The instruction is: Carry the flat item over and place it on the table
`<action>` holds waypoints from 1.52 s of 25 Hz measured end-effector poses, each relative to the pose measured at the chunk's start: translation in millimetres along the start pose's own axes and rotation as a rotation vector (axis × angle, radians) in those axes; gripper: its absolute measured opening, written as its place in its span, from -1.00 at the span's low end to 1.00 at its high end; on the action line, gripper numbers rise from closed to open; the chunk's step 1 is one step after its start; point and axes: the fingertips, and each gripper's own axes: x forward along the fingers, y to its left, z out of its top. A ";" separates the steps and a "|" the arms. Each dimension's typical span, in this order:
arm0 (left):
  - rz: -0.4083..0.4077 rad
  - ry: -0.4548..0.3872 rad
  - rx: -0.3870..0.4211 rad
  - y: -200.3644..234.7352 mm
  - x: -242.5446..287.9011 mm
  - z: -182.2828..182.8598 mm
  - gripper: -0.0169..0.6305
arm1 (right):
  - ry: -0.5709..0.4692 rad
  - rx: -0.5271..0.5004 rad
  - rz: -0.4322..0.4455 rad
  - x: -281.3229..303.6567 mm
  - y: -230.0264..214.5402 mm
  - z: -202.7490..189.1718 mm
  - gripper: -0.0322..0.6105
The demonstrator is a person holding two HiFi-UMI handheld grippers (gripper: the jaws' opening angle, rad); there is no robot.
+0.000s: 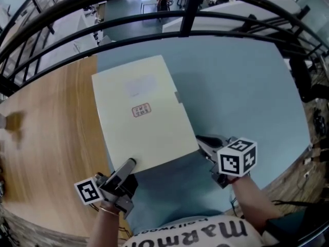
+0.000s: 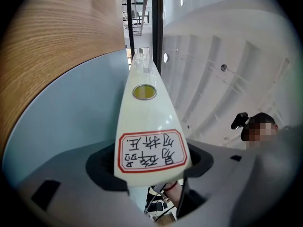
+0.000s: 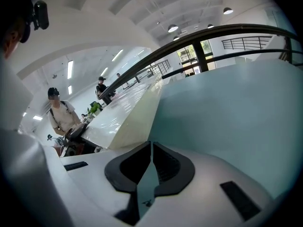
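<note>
Above a table (image 1: 241, 96), left tool (image 1: 130, 164) clamps the flat item (image 1: 149, 133); right tool (image 1: 200, 140) closed at its corner; railing (image 1: 186, 13) beyond.

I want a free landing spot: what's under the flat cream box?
In the left gripper view, only pale blue tabletop shows below the flat cream box. In the head view the box covers that patch, so its far part stays unseen.

Flat item (image 1: 141, 112) smooth, faintly glossy; wood-grain surface (image 1: 46, 138); blue-grey surface (image 1: 231, 86) matt.
</note>
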 end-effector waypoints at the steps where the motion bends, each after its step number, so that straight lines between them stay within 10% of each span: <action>1: 0.001 0.005 0.000 2.2 1.3 3.7 -0.05 | 0.004 0.004 -0.005 2.8 -1.0 0.0 -0.77; 28: 0.083 0.119 -0.027 31.7 23.9 52.9 -0.04 | 0.042 0.068 -0.101 36.3 -13.3 -0.5 -0.77; 38: 0.106 -0.010 -0.077 34.9 21.0 68.2 -0.04 | 0.041 0.056 -0.064 37.2 -2.9 -3.2 -0.77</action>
